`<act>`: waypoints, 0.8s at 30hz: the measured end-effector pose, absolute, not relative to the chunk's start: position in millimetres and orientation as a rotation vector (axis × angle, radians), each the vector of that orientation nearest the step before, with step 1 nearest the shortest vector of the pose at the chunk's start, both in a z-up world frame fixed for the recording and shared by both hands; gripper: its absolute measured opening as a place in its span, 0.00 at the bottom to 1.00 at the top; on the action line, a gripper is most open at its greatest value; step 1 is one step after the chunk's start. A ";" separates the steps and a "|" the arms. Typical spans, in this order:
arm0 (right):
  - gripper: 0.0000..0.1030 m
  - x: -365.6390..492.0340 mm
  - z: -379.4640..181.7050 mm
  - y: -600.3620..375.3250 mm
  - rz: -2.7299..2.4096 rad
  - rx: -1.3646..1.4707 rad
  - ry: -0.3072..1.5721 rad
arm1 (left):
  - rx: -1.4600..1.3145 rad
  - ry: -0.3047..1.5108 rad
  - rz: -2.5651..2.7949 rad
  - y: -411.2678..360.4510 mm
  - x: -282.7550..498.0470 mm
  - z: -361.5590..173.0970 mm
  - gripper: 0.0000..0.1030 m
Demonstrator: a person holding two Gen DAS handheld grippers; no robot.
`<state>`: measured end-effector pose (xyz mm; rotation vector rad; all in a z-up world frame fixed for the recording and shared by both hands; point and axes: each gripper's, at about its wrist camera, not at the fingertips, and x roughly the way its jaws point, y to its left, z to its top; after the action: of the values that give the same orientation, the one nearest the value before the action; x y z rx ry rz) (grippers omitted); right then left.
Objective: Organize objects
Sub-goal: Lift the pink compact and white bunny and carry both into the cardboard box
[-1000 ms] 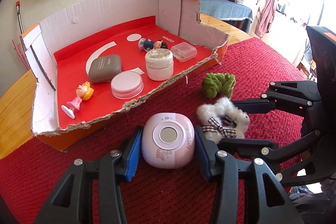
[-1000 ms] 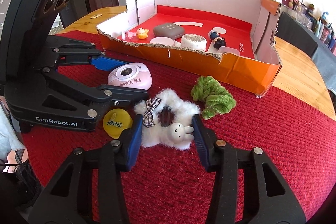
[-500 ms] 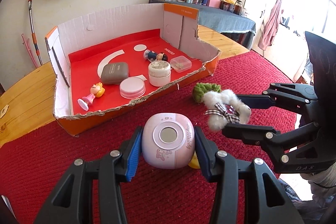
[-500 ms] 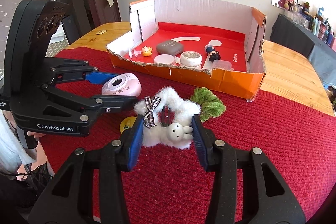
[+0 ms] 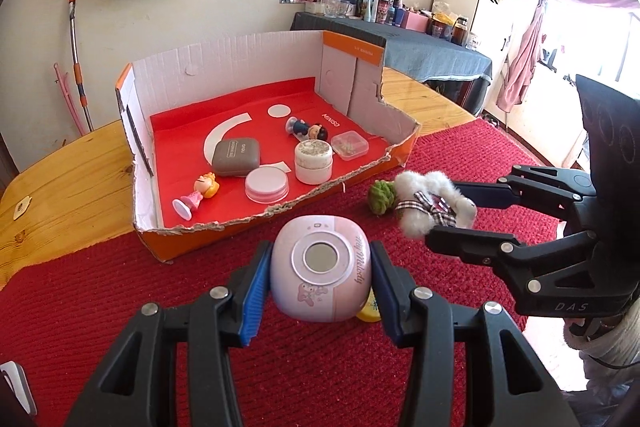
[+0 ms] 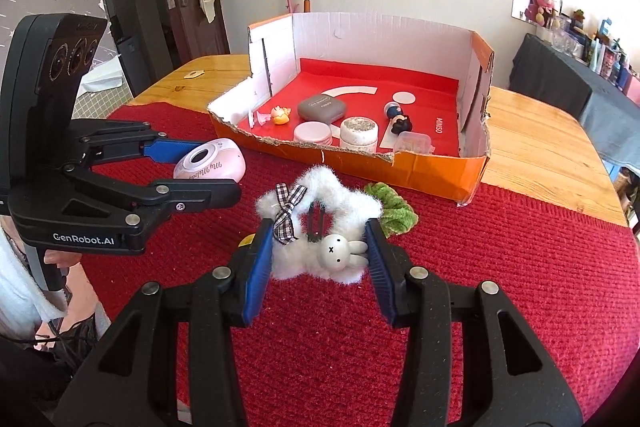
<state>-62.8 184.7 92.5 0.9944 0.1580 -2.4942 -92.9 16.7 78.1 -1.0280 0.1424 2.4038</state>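
Observation:
My left gripper is shut on a pink rounded toy camera and holds it above the red cloth; it also shows in the right wrist view. My right gripper is shut on a white fluffy scrunchie with a plaid bow and bunny charm, lifted off the cloth; it shows at the right in the left wrist view. The cardboard box with a red floor stands beyond both, its torn front wall low.
The box holds a grey case, a white jar, a pink lid, two figurines and a clear small box. A green scrunchie and a yellow disc lie on the red cloth. Wooden table around.
Both grippers have risen and pulled back from the box with their objects; the white scrunchie has left the cloth and the yellow disc under the camera is uncovered.

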 end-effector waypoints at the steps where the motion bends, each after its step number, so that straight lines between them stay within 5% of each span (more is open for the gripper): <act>1: 0.41 -64.5 95.7 184.8 -2.498 0.991 0.158 | -1.026 0.139 2.409 16.3 -94.3 81.1 0.48; 24: 0.42 -218.3 149.5 171.7 -2.625 1.060 0.214 | -1.112 0.112 2.551 27.2 -234.2 120.5 0.48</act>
<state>-218.3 171.7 149.5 1.0599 0.2144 -2.6253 -234.2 27.2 120.5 -1.1124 0.1120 2.5511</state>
